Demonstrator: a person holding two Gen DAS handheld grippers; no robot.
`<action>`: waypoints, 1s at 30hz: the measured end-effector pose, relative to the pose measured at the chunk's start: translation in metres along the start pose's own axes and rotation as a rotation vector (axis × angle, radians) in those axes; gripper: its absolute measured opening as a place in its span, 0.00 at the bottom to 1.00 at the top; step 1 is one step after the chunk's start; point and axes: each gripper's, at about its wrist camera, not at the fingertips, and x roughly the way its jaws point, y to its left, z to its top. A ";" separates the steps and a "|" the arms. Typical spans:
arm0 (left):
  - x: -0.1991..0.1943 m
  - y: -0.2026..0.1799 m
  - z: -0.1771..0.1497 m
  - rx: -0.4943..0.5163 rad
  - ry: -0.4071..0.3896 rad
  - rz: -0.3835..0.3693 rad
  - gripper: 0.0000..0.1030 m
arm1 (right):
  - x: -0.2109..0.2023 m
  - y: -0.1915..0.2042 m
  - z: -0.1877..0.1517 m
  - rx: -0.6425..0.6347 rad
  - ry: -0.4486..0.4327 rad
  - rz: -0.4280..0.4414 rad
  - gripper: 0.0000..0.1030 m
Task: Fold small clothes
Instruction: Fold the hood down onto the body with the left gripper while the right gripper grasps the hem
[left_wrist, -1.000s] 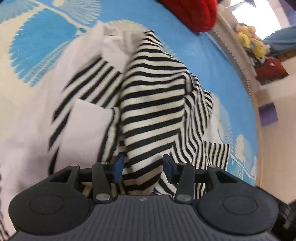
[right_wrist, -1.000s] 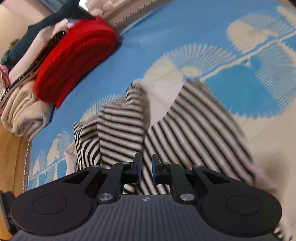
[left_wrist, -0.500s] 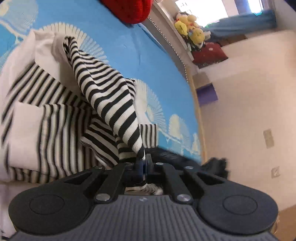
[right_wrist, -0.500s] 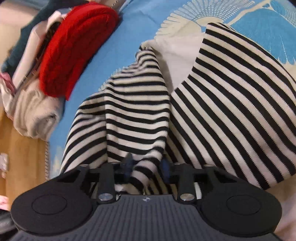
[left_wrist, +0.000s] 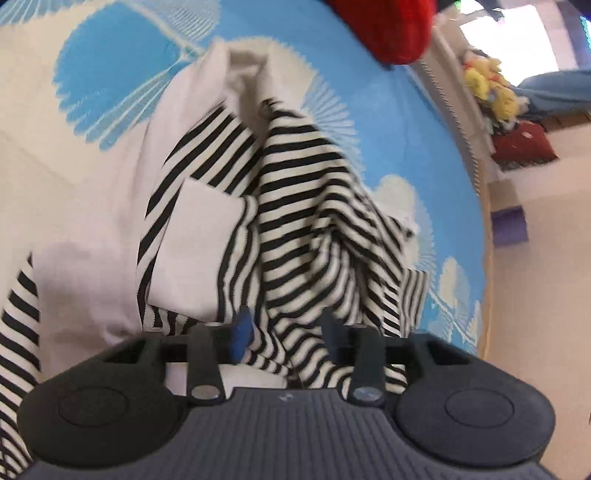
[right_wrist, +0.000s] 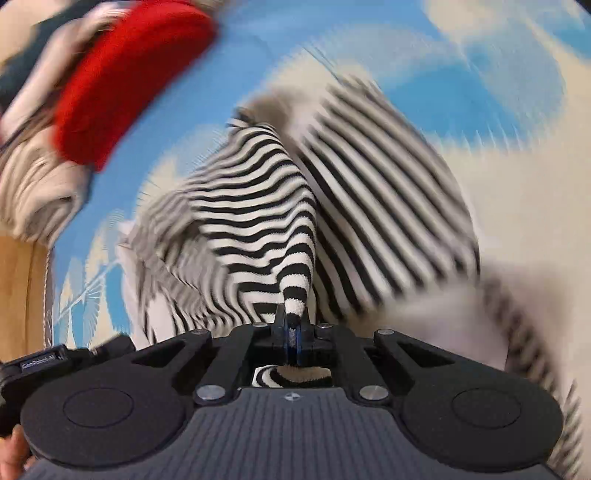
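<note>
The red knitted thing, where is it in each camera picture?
Left wrist view: the red knitted thing sits at the top edge, right of the middle, cut off by the frame.
Right wrist view: it lies at the upper left, blurred, beside a pale folded pile.
Shared landmark: the striped garment lies below it on the blue patterned cover in both.

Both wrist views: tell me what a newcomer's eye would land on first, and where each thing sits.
The black-and-white striped garment grabs attention first, rumpled in the middle of the blue and cream patterned cover. The right gripper pinches a striped end of it and draws it into a taut peak, while the left gripper is opening with striped cloth lying loose between its fingers. A bright red knit sits at the far edge on a pile of folded clothes.
</note>
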 end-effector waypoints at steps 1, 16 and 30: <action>0.008 0.000 0.001 -0.010 0.000 0.001 0.45 | 0.001 -0.001 0.001 0.010 -0.001 -0.008 0.08; 0.053 -0.015 -0.002 0.032 -0.045 0.034 0.01 | 0.033 -0.004 0.055 -0.019 -0.109 0.048 0.15; -0.020 0.023 0.021 0.081 -0.046 0.210 0.03 | -0.002 -0.025 0.029 0.104 -0.173 -0.072 0.01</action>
